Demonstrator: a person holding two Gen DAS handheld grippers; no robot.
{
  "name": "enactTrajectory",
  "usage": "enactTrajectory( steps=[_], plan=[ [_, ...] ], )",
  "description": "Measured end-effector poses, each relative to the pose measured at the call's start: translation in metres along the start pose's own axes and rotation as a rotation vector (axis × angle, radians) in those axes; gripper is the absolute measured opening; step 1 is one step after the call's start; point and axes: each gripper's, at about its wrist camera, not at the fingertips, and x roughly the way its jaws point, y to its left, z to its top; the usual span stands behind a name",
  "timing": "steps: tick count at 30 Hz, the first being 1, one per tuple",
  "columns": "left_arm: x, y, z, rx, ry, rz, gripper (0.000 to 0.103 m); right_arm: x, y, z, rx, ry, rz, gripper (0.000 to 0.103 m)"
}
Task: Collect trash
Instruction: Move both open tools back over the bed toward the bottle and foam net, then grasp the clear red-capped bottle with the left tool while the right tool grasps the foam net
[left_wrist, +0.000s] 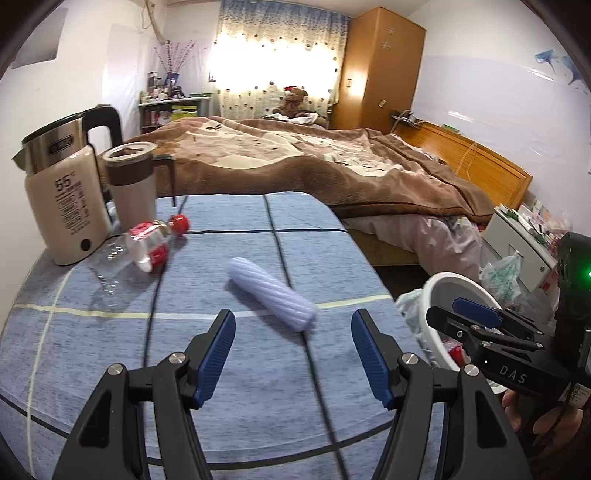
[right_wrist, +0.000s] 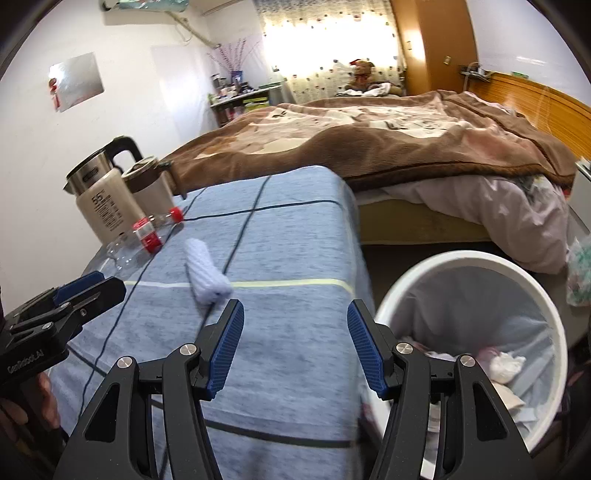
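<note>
A pale ribbed plastic wrapper (left_wrist: 271, 290) (right_wrist: 206, 273) lies in the middle of the blue checked table (left_wrist: 92, 354) (right_wrist: 295, 251). An empty clear bottle (left_wrist: 142, 245) (right_wrist: 142, 238) with a red cap and label lies on its side near the kettle. My left gripper (left_wrist: 293, 354) hovers open just short of the wrapper, nothing between its blue pads. My right gripper (right_wrist: 295, 345) is open too, above the table's right edge beside a white bin (right_wrist: 554, 332) (left_wrist: 436, 291) lined with a bag and holding crumpled trash. Each gripper shows in the other's view.
A cream kettle (left_wrist: 64, 206) (right_wrist: 105, 206) and a lidded mug (left_wrist: 131, 184) (right_wrist: 149, 182) stand at the table's far left by the wall. A bed with a brown blanket (left_wrist: 295, 162) (right_wrist: 388, 136) lies beyond. A white bedside cabinet (left_wrist: 517, 247) and plastic bags sit behind the bin.
</note>
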Motion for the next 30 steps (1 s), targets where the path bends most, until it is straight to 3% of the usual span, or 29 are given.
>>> enactTrajectory(
  steps=[21, 30],
  plan=[
    [0.018, 0.127, 0.019, -0.105, 0.016, 0.142, 0.069, 0.085, 0.081, 0.029, -0.179, 0.097, 0.08, 0.059],
    [0.044, 0.155, 0.036, -0.085, 0.05, 0.159, 0.072, 0.118, 0.093, 0.037, -0.211, 0.14, 0.072, 0.059]
  ],
)
